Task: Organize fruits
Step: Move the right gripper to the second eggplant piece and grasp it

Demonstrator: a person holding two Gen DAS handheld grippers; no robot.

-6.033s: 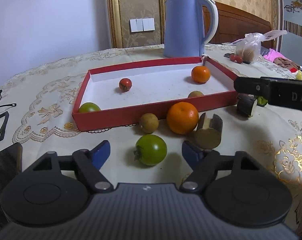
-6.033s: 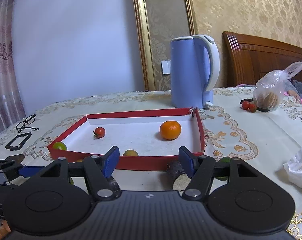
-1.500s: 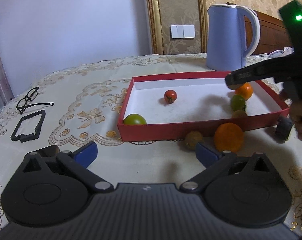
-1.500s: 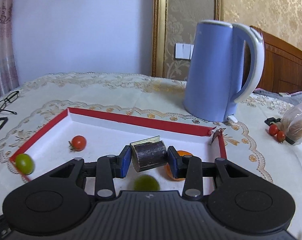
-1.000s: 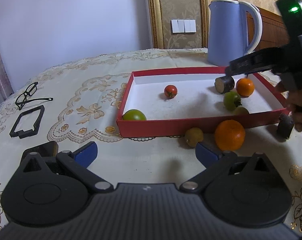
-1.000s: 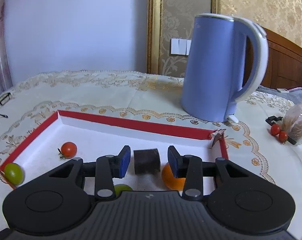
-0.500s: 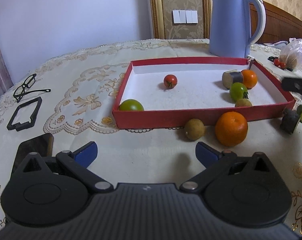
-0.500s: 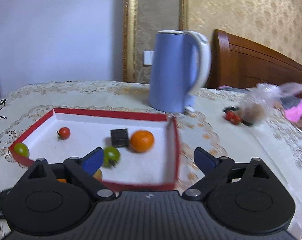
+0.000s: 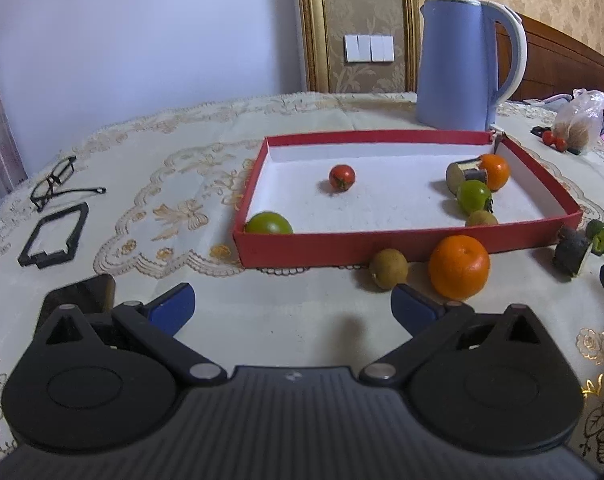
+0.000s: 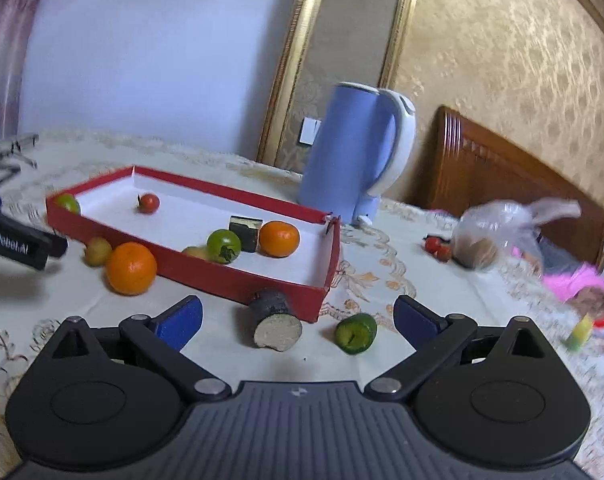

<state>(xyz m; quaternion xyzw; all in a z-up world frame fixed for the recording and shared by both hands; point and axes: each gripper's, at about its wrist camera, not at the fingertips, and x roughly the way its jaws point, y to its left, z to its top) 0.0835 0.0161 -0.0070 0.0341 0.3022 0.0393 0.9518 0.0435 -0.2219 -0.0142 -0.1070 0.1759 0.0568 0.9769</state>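
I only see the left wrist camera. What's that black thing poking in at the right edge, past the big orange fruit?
Observer: That's the right gripper. Its jaws have just been opening, and the blue pads touch nothing.
Visitor: What is it pointing at?
Observer: A dark cylindrical chunk lies just ahead by the red cardboard box, with its pale cut face turned toward that gripper.
Visitor: Does it see my side?
Observer: Yes. The left gripper shows there, with white lettering along one black finger.
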